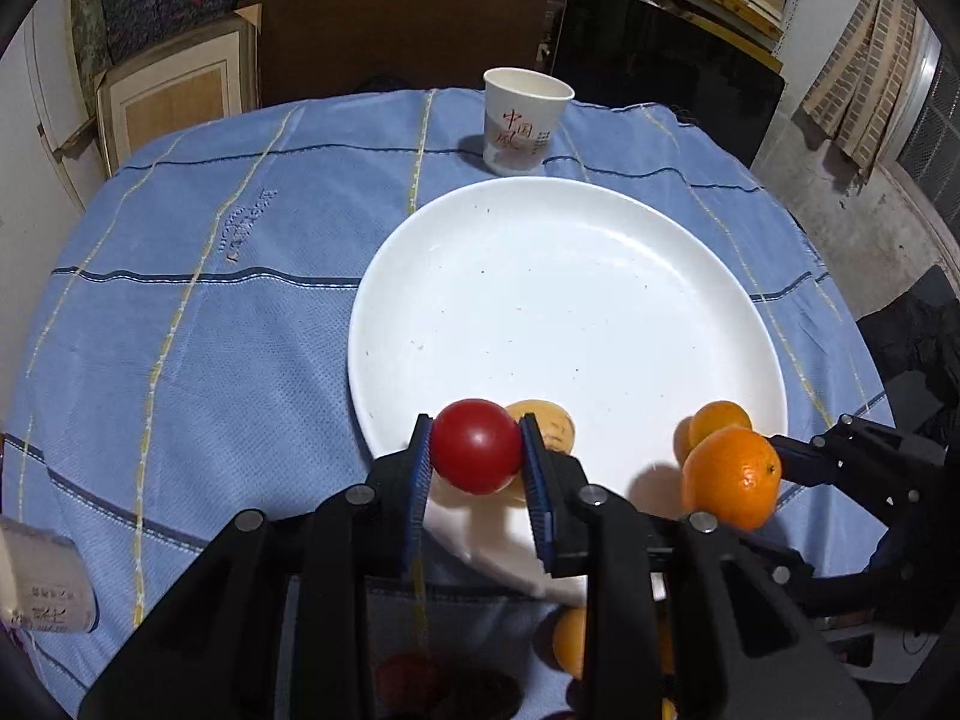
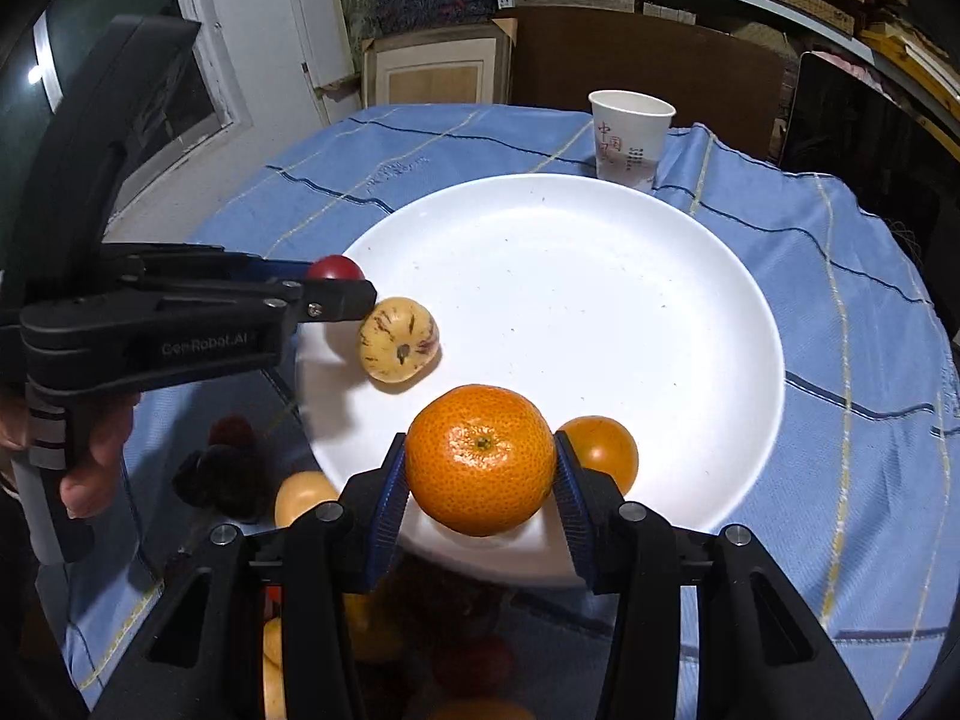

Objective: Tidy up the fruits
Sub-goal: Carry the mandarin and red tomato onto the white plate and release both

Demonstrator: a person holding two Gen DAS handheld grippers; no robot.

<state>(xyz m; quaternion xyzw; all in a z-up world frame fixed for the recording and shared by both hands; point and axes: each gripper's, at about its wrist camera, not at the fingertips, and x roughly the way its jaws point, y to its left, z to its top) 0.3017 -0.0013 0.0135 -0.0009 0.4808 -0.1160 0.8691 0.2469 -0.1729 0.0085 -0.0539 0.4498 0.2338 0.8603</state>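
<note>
My left gripper (image 1: pixel 477 450) is shut on a small red tomato (image 1: pixel 476 445), held over the near left rim of a large white plate (image 1: pixel 570 300). My right gripper (image 2: pixel 480 468) is shut on an orange mandarin (image 2: pixel 480 459) over the plate's (image 2: pixel 570 300) near rim. On the plate lie a pale yellow fruit with purple streaks (image 2: pixel 399 348) and a smaller orange fruit (image 2: pixel 603 450). In the right wrist view the left gripper (image 2: pixel 342 285) reaches in from the left, the tomato (image 2: pixel 335 267) just showing. The mandarin (image 1: pixel 732 477) in the right gripper (image 1: pixel 774 474) shows at right in the left wrist view.
A white paper cup (image 1: pixel 525 120) stands upright behind the plate on the blue checked tablecloth (image 1: pixel 210 330). More fruit, dark red (image 2: pixel 225 474) and yellow (image 2: pixel 303 495), lies on the cloth below the grippers. Another paper cup (image 1: pixel 42 582) lies at the left edge. Boxes and shelves stand behind the table.
</note>
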